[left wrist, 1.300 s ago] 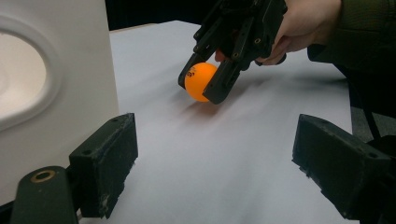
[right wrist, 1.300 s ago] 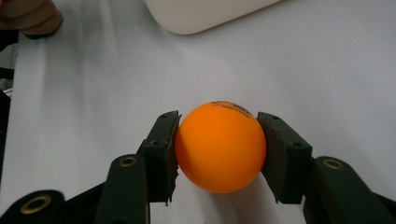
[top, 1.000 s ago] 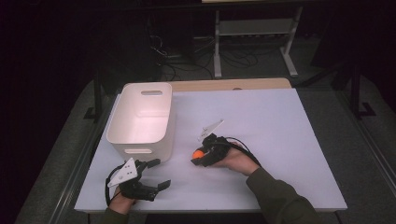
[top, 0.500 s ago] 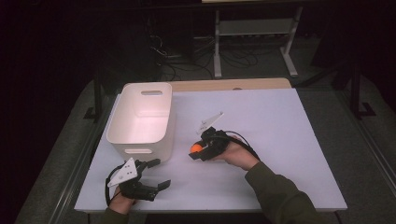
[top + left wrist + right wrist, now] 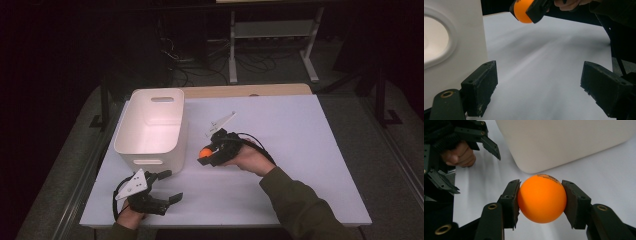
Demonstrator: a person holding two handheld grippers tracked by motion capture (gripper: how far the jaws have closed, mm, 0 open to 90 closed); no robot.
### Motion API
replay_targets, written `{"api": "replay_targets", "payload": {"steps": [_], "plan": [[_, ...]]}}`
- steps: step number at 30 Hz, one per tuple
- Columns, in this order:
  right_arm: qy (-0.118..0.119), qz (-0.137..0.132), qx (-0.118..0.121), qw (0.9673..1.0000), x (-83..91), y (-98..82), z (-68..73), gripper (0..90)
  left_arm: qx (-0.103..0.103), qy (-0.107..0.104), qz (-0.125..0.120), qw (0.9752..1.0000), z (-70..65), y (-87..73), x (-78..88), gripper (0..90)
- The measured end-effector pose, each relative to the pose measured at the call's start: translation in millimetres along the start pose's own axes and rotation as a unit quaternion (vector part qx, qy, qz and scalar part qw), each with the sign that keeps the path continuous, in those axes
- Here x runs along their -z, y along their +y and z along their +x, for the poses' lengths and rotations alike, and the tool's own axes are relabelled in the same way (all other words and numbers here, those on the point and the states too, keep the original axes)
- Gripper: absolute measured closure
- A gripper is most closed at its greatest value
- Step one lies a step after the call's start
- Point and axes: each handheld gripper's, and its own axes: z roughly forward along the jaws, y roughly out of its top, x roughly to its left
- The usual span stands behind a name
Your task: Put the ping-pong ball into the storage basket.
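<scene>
An orange ball [image 5: 541,198] sits clamped between the two black pads of my right gripper [image 5: 541,202], which is shut on it and held above the white table. In the high view that ball [image 5: 204,152] hangs just right of the white bin [image 5: 150,127], near its front corner. My left gripper [image 5: 167,186] rests near the table's front left edge, jaws wide apart and empty. Its own view shows the two open pads [image 5: 482,87] with bare table between them, the bin wall [image 5: 454,50] at left, and the ball [image 5: 524,11] up high in the other gripper.
The white bin stands at the table's left, its inside bare as far as I see. A white sheet covers the table [image 5: 300,150]. Beyond the far edge are a metal stand [image 5: 270,45] and cables on a dark floor.
My right gripper has risen with the orange ball and shifted slightly toward the bin. The left gripper has stayed where it was.
</scene>
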Motion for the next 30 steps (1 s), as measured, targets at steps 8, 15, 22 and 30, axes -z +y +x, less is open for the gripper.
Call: {"api": "replay_targets", "payload": {"steps": [8, 15, 22, 30], "plan": [[0.002, -0.008, 0.005, 1.0, 8.0, 15.8, 1.8, 49.9, 0.0, 0.001, -0.001, 1.0, -0.2, -0.1, 0.1, 14.0], [0.001, -0.015, 0.008, 0.9999, 17.1, 29.3, 0.2, 49.9, -0.001, 0.0, -0.001, 1.0, 0.0, -0.1, 0.3, 14.0], [0.002, -0.022, 0.015, 0.9996, 26.3, 47.1, 2.0, 49.9, -0.001, 0.0, -0.003, 1.0, 0.0, -0.2, 0.3, 14.0], [0.006, -0.028, 0.022, 0.9994, 31.1, 69.3, 4.0, 49.9, 0.0, 0.0, -0.004, 1.0, 0.1, -0.2, 0.3, 14.0]]}}
